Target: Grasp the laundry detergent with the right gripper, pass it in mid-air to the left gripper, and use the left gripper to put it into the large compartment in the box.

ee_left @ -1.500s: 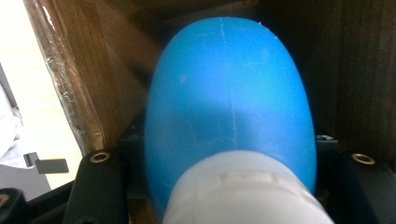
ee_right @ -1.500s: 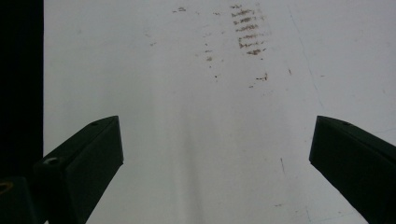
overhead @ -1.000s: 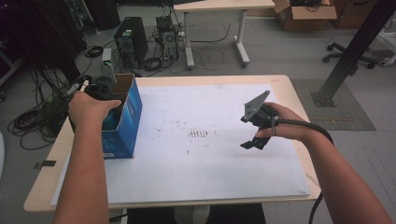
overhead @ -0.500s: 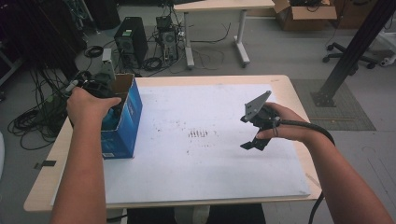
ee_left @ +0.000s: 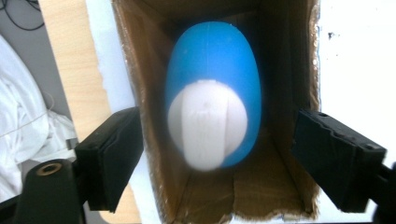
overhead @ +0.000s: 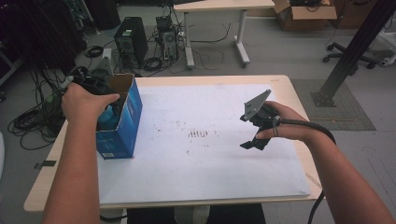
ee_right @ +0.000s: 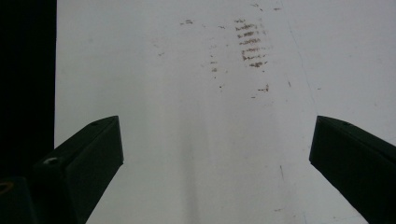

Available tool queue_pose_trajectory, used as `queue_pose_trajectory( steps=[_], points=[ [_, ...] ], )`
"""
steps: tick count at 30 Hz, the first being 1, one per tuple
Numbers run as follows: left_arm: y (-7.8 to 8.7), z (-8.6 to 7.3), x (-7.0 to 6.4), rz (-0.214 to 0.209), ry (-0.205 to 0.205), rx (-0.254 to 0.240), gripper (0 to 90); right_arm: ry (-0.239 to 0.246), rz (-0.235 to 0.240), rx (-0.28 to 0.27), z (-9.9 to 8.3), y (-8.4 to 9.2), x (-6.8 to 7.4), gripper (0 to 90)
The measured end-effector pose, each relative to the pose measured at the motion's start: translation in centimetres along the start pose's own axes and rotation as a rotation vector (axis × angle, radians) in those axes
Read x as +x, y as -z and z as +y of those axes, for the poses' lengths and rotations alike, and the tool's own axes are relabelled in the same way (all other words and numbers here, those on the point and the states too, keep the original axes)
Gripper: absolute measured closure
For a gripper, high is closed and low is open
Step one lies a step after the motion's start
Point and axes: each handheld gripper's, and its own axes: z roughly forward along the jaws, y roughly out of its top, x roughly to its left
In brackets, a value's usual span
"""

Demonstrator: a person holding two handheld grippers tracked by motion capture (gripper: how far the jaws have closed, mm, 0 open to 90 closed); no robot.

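Spread wide over the blue cardboard box [overhead: 122,122] at left of frame, left gripper [ee_left: 215,154] is held above a blue-and-white bottle [ee_left: 212,98] inside; right gripper [ee_right: 215,154] is held open above stained white sheet [ee_right: 196,116], centre-right

I see bare forearms, no sleeves. My right gripper [overhead: 254,135] is black, topped by a grey three-cornered plate, with a thick black cable trailing off. My left gripper [ee_left: 215,154] shows blocky black jaws, with a brass-ringed hole on one mount.
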Motion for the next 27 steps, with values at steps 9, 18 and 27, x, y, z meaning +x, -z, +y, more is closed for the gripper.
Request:
queue_pose_trajectory(
  steps=[9, 18, 27],
  points=[
    [1.6, 0.1, -1.3, 0.005, -0.038, -0.007, 13.6, 0.008, -0.004, -0.001, 0.3, 0.4, 0.3, 2.8],
    [3.9, 0.4, -3.6, -0.066, -0.139, -0.040, 4.4, 0.010, -0.010, -0.005, 0.3, 0.6, 0.6, 2.8],
    [5.0, 0.4, -5.1, -0.187, -0.279, -0.086, 4.8, 0.019, -0.014, -0.013, 0.1, 1.0, 1.1, 2.8]
  ],
)
